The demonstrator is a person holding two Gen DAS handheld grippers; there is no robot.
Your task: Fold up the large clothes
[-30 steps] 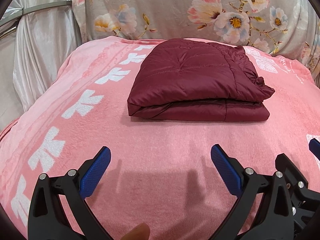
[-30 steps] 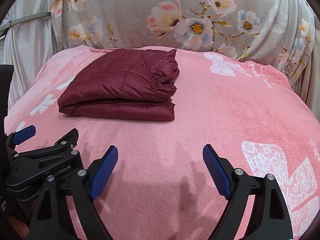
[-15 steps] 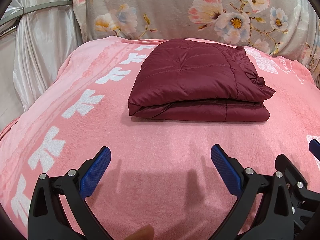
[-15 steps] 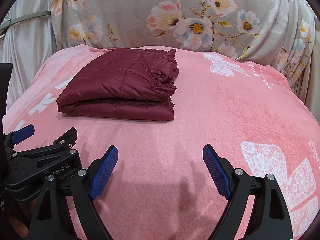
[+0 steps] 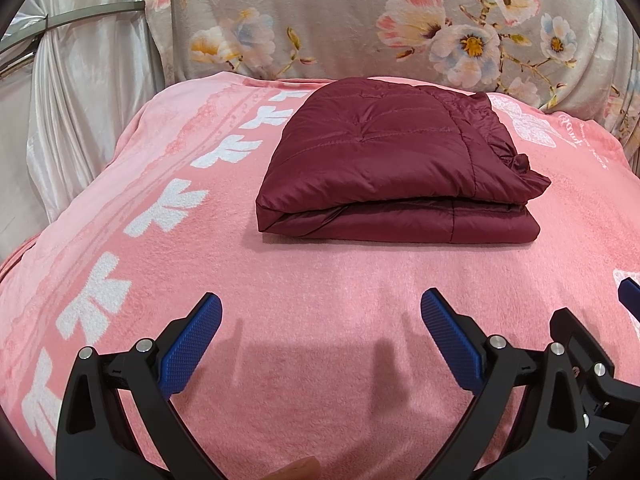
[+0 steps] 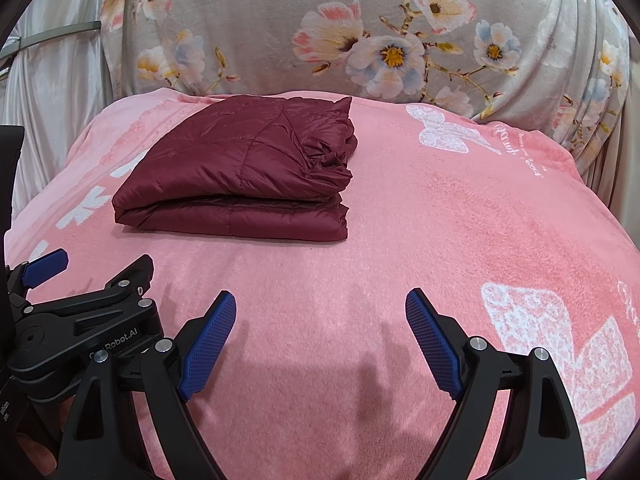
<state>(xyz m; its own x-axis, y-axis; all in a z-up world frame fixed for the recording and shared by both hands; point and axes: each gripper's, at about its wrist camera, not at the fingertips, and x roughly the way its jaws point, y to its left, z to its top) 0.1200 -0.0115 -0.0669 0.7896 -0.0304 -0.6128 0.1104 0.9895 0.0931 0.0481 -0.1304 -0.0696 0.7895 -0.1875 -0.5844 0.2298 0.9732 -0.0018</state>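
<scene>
A dark red quilted jacket (image 5: 396, 160) lies folded into a neat rectangle on the pink blanket (image 5: 320, 280); it also shows in the right wrist view (image 6: 248, 172), left of centre. My left gripper (image 5: 320, 312) is open and empty, held above the blanket in front of the jacket, apart from it. My right gripper (image 6: 320, 312) is open and empty, in front of and to the right of the jacket. The left gripper's body (image 6: 80, 320) shows at the right view's lower left.
The pink blanket has white bow patterns along its left side (image 5: 168, 208) and white butterflies on the right (image 6: 552, 328). A grey floral cover (image 5: 400, 20) rises behind. A pale curtain (image 5: 80, 100) hangs at the left.
Both grippers have drawn back very slightly from the folded jacket; the jacket has not moved and both grippers stay open.
</scene>
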